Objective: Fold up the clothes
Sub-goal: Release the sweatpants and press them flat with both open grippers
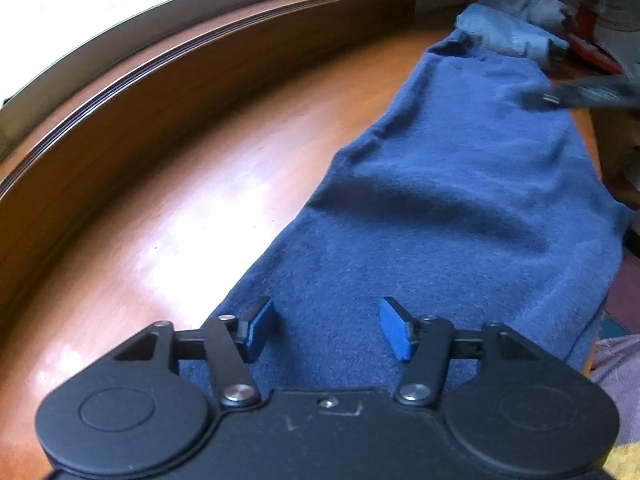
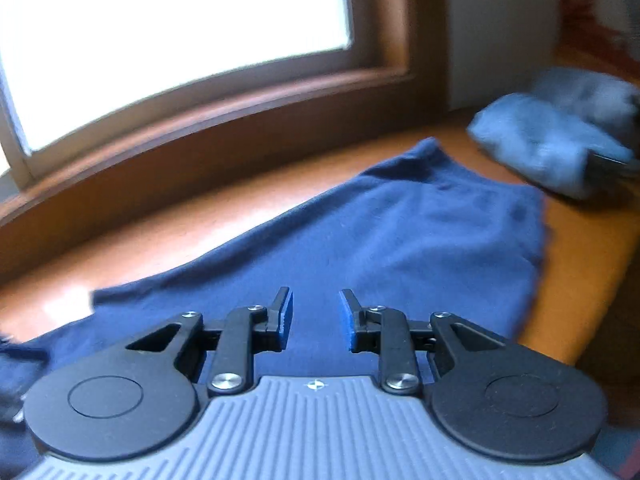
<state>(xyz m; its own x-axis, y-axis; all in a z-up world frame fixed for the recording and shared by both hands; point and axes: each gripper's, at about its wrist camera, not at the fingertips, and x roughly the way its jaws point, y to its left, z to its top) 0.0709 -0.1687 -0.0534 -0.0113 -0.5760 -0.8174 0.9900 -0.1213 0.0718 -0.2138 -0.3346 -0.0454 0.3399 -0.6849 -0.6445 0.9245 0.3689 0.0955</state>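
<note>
Bench (image 1: 168, 208): glossy orange-brown wood, light glare on top. Window (image 2: 172, 40): bright, washed out, behind the bench. Window frame (image 2: 248, 96): brown wood, along the far edge. Wall (image 2: 500, 32): pale, right of the window.

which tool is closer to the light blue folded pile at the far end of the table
Right. The right tool hovers over the navy garment's far end, just short of the light blue pile. The left tool is over the garment's near end.

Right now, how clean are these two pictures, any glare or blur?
Left wrist view: mostly sharp, window glare on the wooden table, the right gripper smeared by motion. Right wrist view: window blown out white, blue shirt and grey clothes blurred.
</note>
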